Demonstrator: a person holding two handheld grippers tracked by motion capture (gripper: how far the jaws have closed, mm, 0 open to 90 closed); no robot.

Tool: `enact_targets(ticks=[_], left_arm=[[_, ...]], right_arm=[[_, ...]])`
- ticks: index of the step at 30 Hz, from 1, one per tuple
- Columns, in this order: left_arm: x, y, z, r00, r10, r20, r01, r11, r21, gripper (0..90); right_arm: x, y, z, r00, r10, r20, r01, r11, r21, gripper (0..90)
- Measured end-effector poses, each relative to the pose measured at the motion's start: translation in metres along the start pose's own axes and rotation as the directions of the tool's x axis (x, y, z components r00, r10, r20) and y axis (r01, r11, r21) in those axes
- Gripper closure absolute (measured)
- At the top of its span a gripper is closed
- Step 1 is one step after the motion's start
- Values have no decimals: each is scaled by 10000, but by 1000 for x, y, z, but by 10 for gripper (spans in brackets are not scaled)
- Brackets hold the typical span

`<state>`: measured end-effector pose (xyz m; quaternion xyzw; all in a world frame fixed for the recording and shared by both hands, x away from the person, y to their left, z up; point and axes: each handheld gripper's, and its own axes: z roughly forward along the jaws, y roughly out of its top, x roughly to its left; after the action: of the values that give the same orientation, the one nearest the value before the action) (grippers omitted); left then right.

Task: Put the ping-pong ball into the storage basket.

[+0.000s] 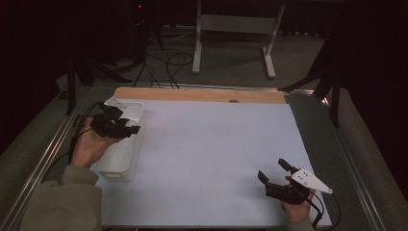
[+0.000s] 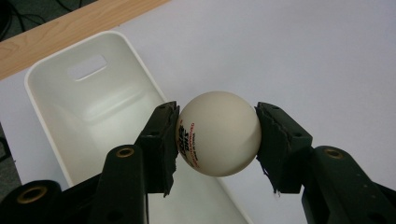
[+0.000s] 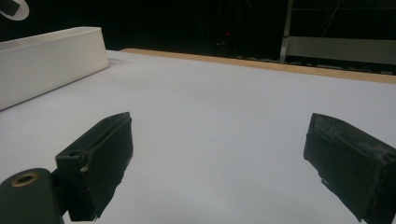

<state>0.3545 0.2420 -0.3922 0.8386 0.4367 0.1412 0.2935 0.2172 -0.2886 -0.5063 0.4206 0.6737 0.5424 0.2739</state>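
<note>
Left tool (image 2: 217, 135) is clamping a white ball (image 2: 218, 133) above the white bin (image 2: 46, 100); right tool (image 3: 219, 170) is gaping wide, holding nothing.

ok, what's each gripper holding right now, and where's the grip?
The left gripper clamps a white ping-pong ball across its middle, one pad on each side, above the white bin. The right gripper is open and holds nothing.
</note>
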Motion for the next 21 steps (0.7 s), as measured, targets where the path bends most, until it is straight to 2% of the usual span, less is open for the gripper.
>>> enact_targets(ticks=[21], left_arm=[[8, -13, 1, 9997, -171, -182, 178, 9992, 358, 513]], right_arm=[[0, 0, 0, 10000, -7, -13, 7, 10000, 14, 81]])
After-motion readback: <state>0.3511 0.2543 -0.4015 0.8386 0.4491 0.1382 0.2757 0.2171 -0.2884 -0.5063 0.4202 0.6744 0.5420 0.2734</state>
